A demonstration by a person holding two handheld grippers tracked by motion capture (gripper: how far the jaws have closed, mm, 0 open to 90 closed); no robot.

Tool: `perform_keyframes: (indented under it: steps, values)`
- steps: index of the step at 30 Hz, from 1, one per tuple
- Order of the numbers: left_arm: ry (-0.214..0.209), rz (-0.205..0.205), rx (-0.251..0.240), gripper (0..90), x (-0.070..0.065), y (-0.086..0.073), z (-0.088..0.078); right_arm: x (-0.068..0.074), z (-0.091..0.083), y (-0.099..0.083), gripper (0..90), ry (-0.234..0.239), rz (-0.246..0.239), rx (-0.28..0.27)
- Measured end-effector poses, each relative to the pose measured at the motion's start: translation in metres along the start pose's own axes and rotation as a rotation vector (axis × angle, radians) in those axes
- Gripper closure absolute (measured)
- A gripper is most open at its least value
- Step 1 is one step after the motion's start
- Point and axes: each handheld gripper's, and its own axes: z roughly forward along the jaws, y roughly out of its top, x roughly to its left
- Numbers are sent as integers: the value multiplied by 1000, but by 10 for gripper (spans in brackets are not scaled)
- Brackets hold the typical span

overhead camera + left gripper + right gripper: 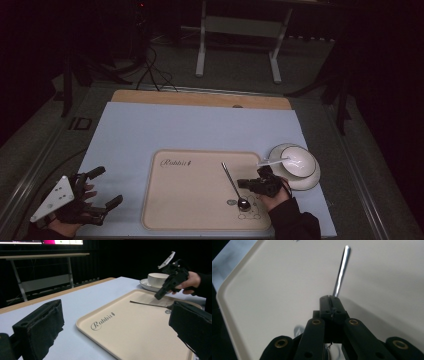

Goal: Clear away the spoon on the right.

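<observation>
on the bench [130, 130], which is covered by a pale blue mat, lies one beige rectangular plastic tray [190, 200] printed with a cursive word near its far left corner. one slim silver metal spoon [234, 186] rests on the right part of the tray, its bowl toward the near edge beside a small line drawing and its handle pointing far and a little left. just right of the tray, off its edge, stands one white ceramic cup [295, 161] on one white saucer with a dark rim [310, 181]; a white stick-like piece lies across the cup's left rim.

two tools are in view, one in each hand. the right tool [246, 183] hovers over the spoon's handle, just left of the saucer; in the right gripper view its black jaws are pressed together with nothing between them, and the spoon's handle [340, 272] runs on beyond their tips over the tray [274, 290]. the left tool [100, 189] sits at the near left of the bench, off the tray, with its jaws spread wide and empty.
</observation>
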Motion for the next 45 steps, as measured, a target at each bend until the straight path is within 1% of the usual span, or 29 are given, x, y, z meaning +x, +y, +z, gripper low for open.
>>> perform_keyframes:
  steps: [1, 3, 5, 7, 10, 11, 13, 14, 18, 19, 21, 23, 25, 26, 28, 29, 30, 35, 36, 39, 40, 41, 43, 45]
  values:
    - [-2, 0, -2, 0, 0, 0, 0, -1, -7, -8, 900, -1, 11, 13]
    - [-4, 0, 0, 0, 0, 0, 1, -1, -9, -11, 900, 4, 17, 16]
    - [-8, 2, 2, 0, 0, 0, 3, -3, -16, -22, 900, 8, 36, 32]
    - [-10, 6, 4, 0, 1, 0, 4, -2, -18, -28, 900, 9, 41, 45]
    - [-11, 4, 3, 0, 1, 0, 5, -2, -19, -30, 900, 11, 47, 52]
    - [-13, 3, 1, 0, 1, 1, 5, -1, -20, -38, 900, 2, 50, 67]
    - [-13, 3, -1, 0, 1, 1, 5, -2, -20, -40, 900, 0, 55, 72]
    - [-14, 3, -2, 0, 1, 1, 6, -4, -21, -43, 900, 3, 68, 67]
    - [-18, 6, 1, 0, 1, 1, 7, -4, -23, -46, 900, 0, 77, 65]
    - [-18, 6, 1, 0, 1, 1, 7, -4, -23, -47, 900, -10, 76, 62]
    - [-19, 5, -1, 0, 1, 1, 7, -5, -24, -48, 900, -7, 79, 62]
    - [-20, 5, -1, 0, 1, 1, 8, -7, -27, -49, 900, 1, 90, 37]
    - [-22, 8, 0, 0, 1, 1, 8, -7, -27, -49, 900, 4, 94, 31]
    - [-22, 10, 1, 0, 1, 1, 8, -6, -27, -49, 900, -5, 90, 43]
    - [-22, 10, 1, 0, 1, 1, 8, -7, -26, -50, 900, -8, 90, 43]
    - [-21, 10, 2, 0, 1, 1, 8, -7, -26, -50, 900, -3, 98, 42]
    - [-22, 10, 1, 0, 1, 1, 8, -9, -28, -50, 900, -11, 100, 36]
    - [-22, 10, 1, 0, 1, 1, 8, -10, -29, -51, 900, -15, 107, 34]
    - [-23, 10, 0, 0, 1, 1, 8, -10, -31, -51, 900, -18, 107, 20]
    - [-24, 14, 1, 0, 1, 2, 8, -10, -32, -51, 900, -28, 106, 15]
    - [-23, 10, 0, 0, 1, 1, 8, -11, -35, -52, 900, -27, 112, 4]
    - [-23, 10, 0, 0, 1, 1, 8, -12, -36, -52, 900, -34, 113, 4]
    - [-24, 9, 0, 0, 2, 1, 9, -12, -36, -52, 900, -29, 120, 7]
    - [-24, 12, 2, 0, 1, 1, 9, -12, -34, -55, 900, -23, 120, 23]
